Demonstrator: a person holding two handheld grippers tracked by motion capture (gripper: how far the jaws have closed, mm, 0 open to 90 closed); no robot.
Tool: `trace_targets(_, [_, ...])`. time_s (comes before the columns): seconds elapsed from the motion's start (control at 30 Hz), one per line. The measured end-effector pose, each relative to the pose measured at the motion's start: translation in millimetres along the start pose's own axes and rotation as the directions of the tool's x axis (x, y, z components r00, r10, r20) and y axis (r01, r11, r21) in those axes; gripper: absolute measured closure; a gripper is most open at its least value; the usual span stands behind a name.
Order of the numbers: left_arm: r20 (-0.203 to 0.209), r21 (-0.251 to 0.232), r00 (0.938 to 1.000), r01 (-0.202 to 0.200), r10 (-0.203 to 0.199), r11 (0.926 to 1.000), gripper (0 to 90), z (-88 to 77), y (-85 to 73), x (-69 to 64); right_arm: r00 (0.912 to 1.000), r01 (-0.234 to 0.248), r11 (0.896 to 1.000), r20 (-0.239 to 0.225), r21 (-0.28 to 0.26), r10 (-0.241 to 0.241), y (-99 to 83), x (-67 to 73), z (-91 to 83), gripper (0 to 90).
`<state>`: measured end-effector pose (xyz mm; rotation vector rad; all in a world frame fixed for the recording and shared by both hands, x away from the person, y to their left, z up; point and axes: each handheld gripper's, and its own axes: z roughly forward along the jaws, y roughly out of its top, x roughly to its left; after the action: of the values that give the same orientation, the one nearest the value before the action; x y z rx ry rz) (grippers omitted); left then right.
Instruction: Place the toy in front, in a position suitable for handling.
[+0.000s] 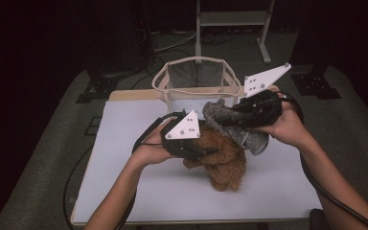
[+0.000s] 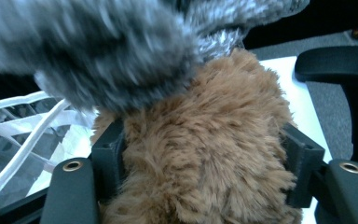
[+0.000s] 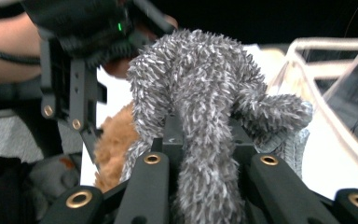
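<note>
I hold the grey fluffy toy (image 1: 230, 120) tight in my right tongs (image 1: 249, 115) above the brown teddy (image 1: 223, 158), squeezed in my left tongs (image 1: 199, 148), and next it should go in the basket (image 1: 191, 76).

Brown plush toy (image 1: 225, 160), grey-flecked plush toy (image 1: 230, 122), cream-trimmed mesh basket (image 1: 194, 79), white table (image 1: 124, 158)

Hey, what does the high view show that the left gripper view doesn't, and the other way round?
High view: both forearms, the whole white table, and the right tongs gripping the shaggy grey plush toy.

Left gripper view: the left tongs up close, their jaws either side of the fuzzy brown plush toy.

Both: the brown toy, the grey toy above it, and the cream-framed mesh basket.
</note>
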<state>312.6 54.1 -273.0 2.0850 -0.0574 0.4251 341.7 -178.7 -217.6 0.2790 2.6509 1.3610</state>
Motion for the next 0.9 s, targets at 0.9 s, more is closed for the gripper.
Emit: trace_targets(0.9, [0.007, -0.037, 0.9981, 0.061, -0.061, 0.9974, 36.7, 6.2, -0.1, -1.3, 0.9998, 0.021, 0.998, -0.010, 0.066, -0.020, 10.9, 2.3, 2.8, 75.6])
